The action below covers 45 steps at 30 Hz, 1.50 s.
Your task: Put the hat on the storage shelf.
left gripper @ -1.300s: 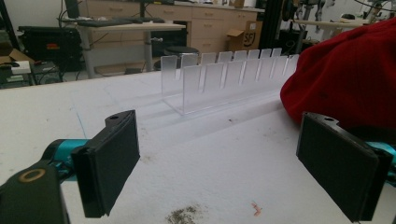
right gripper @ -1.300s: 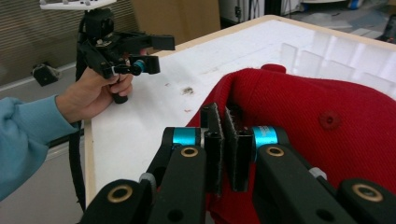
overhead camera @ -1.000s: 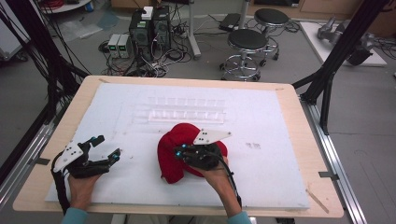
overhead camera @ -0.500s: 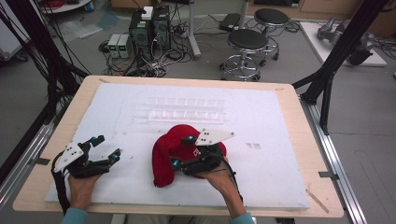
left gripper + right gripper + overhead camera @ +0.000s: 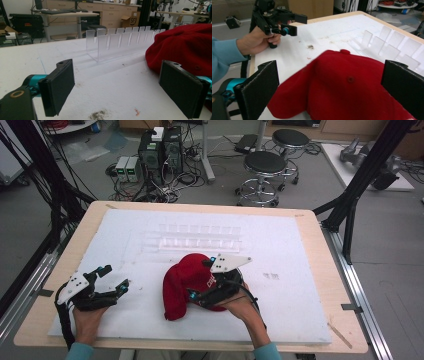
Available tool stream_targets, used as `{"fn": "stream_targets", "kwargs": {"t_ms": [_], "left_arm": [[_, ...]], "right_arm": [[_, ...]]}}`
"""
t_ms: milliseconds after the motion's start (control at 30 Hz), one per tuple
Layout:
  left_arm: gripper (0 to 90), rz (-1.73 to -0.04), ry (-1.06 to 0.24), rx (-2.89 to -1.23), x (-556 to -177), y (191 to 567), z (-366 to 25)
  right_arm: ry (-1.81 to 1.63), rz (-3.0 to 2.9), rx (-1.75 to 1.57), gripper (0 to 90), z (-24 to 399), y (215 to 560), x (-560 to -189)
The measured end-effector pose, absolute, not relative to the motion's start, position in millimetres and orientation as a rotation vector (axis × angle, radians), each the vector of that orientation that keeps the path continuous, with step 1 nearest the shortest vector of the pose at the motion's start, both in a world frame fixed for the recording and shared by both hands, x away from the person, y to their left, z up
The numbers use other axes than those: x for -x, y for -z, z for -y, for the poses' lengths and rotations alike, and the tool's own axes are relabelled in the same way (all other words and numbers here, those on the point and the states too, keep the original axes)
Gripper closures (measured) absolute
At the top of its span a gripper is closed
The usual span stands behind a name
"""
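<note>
Right gripper (image 5: 329, 92), jaws just opened, is hovering apart over the red fabric cap (image 5: 347, 85); re-closing could snag and drag it.

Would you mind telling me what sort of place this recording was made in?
Most likely a robotics lab or workshop. Behind the table stand computer towers amid tangled cables on the floor, plus round stools; black rig frames flank the table, and workbenches with drawers line the far wall.
</note>
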State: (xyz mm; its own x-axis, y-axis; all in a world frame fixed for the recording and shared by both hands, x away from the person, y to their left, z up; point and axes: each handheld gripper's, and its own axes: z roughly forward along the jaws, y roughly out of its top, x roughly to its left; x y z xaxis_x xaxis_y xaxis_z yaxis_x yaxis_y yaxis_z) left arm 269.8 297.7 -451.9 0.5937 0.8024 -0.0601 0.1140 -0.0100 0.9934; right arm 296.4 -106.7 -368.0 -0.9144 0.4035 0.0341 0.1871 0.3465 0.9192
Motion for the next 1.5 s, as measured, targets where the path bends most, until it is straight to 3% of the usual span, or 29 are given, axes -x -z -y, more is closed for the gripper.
{"fn": "stream_targets", "kwargs": {"t_ms": [467,900,1500], "left_arm": [[13.6,-0.811,-0.654,-1.506,-270,452,-298],[13.6,-0.814,-0.649,-1.5,-270,452,-298],[13.6,-0.816,-0.649,-1.501,-270,452,-298]], "right_arm": [[-1.473,-2.483,-0.502,0.5,130,367,-328],[-1.378,-2.585,-0.494,5.5,116,387,-350],[-1.27,-2.651,-0.474,66.8,112,391,-353]]}}
